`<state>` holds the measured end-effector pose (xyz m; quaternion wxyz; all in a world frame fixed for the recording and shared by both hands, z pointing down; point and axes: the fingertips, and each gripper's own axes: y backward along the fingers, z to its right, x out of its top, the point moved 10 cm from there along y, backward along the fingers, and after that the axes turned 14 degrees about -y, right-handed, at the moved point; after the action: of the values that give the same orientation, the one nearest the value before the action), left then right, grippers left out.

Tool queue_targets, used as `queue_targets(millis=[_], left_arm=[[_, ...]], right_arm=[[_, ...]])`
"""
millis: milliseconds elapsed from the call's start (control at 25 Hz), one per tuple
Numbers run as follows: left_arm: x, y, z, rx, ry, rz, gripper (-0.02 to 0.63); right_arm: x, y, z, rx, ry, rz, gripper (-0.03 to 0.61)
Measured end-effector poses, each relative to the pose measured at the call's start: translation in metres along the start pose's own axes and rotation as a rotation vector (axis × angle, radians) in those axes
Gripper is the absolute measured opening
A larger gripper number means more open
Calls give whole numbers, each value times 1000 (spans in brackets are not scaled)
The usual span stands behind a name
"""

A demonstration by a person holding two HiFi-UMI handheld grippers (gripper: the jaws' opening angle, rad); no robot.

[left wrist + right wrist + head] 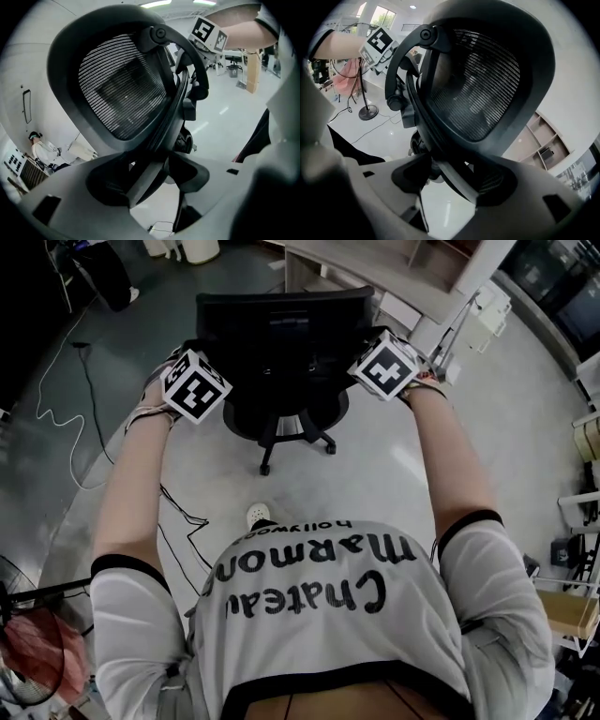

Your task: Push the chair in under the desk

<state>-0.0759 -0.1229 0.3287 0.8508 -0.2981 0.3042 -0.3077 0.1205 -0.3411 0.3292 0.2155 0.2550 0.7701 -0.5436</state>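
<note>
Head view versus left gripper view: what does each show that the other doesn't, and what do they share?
Only the head view: the chair from above with its star base, and the person's left forearm. Only the left gripper view: the backrest mesh, and the backrest rim between the left gripper's open tongs. Both: the chair and the right gripper.

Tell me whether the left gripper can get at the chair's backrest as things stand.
Probably yes. The left gripper is already at the side of the chair's backrest. Its jaws stand apart with the backrest's edge between them, and nothing appears to stand in the way.
</note>
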Motion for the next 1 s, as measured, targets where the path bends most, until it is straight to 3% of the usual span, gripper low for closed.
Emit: queue_targets(millis=[320,560,1000], left_arm=[[-23,-74,-88,-36,-60,67,264],[-49,-135,-177,-76,-113,113,265],[-50,-151,-192,-68,-178,184,268]], right_arm=[[56,-63,34,-53,-76,-46,291],[121,-117,57,-83,-141,-83,291],[120,-121,56,-139,-208,-77,293]])
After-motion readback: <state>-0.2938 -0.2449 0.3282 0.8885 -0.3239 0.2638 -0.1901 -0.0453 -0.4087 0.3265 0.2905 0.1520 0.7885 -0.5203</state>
